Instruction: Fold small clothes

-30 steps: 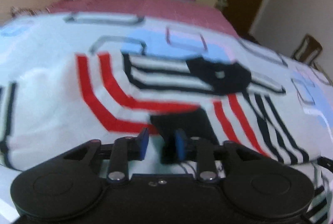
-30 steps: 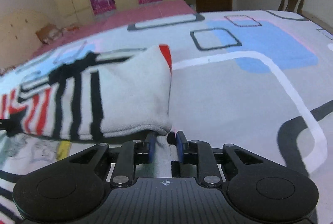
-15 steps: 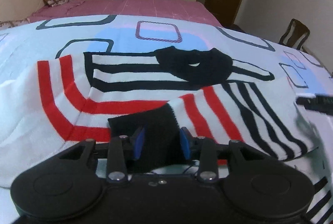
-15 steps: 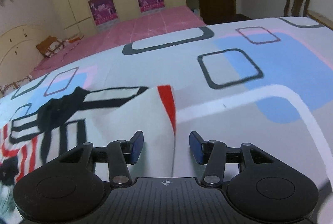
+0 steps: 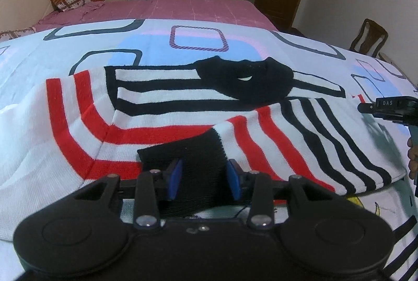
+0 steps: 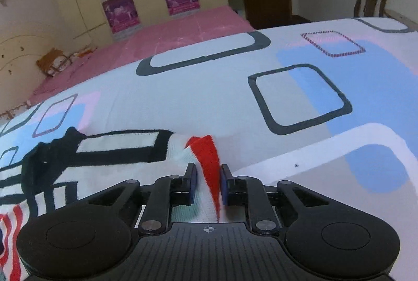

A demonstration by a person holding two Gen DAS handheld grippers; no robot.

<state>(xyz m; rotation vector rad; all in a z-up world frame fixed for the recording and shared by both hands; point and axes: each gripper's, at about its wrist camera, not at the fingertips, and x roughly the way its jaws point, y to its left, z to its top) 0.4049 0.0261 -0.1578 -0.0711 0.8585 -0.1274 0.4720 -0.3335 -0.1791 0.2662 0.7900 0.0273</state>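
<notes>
Left gripper [image 5: 203,183]: blue-padded fingers [image 5: 174,177] stood apart on either side of the black ribbed cuff [image 5: 193,168] of the white knit sweater with red and black stripes [image 5: 162,108]; a gap showed beside each pad, so no pinch, and the fingers were opening slightly. Right gripper [image 6: 207,183]: fingers [image 6: 192,183] closing, the sweater's red-striped edge fold [image 6: 209,163] between them and seemingly pinched at the near edge.

Sweater lay spread on the bed, over a white bedsheet printed with blue patches and dark rounded squares [image 6: 209,87], black collar [image 5: 245,79] toward the far side, one sleeve laid across the body. Pink bed [image 5: 162,7] and wooden chair [image 5: 368,36] beyond.

Judgement: sleeve fold just laid and let go on the left; right side grasp in hand for the next fold. Next move probably calls for a firm pinch on the red edge, then carrying it over the body without dragging the laid sleeve.
</notes>
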